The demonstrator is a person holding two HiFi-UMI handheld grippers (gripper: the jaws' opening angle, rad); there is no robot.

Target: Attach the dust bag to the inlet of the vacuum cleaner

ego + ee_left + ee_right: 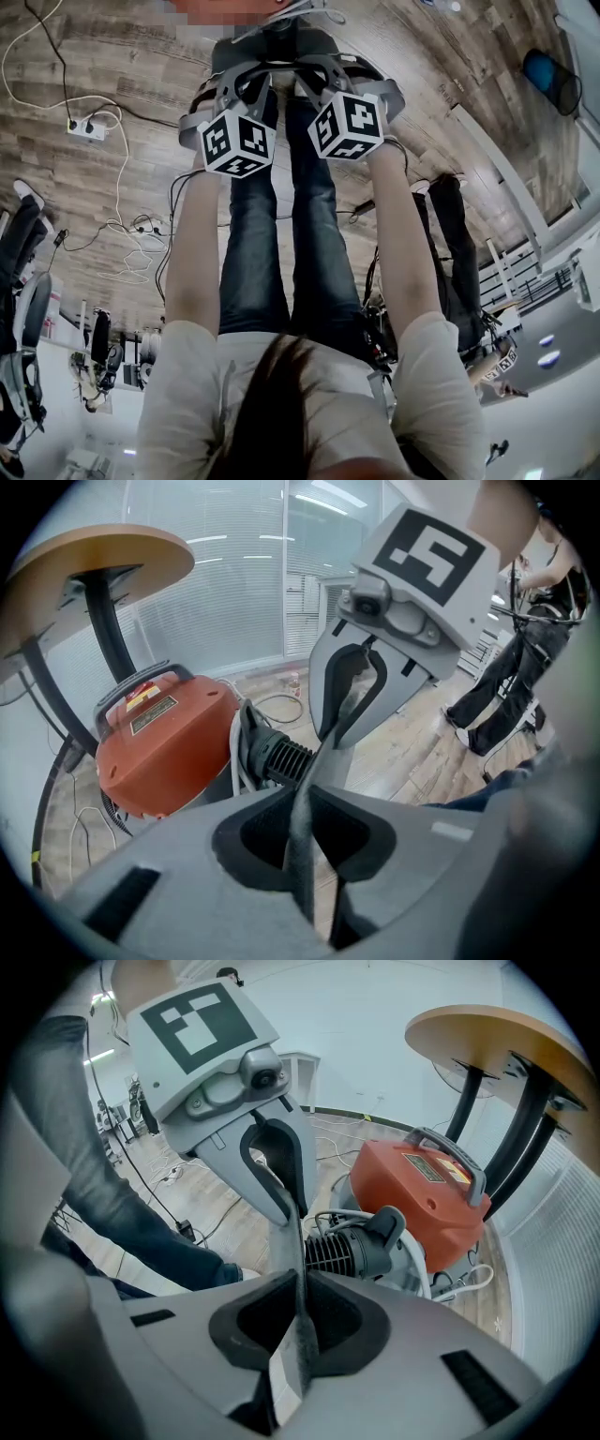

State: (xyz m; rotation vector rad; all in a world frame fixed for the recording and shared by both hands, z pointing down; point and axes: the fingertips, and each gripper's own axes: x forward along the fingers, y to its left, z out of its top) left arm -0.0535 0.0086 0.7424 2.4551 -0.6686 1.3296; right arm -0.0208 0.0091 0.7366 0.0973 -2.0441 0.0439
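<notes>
You have both sets of jaws clenched on one thin grey edge of the dust bag (302,855). The left gripper (305,803) pinches one end and the right gripper (300,1283) the other, close together and facing each other above the floor (112,56). The vacuum cleaner (164,738) stands on the floor at the foot of the round table (94,560), apart from the bag, with its black ribbed hose end (356,1251) on the side nearest you.

Your hold is narrow, so the edge will probably slip or crease if your hands pull apart or twist against each other. If you tilt it on the approach, it could jam at the inlet instead of seating. The loose cables (122,225) on the floor could catch your feet.

The orange lid appears to sit on the vacuum's drum, so you cannot see what is inside. No view shows the inside of the bag either.
</notes>
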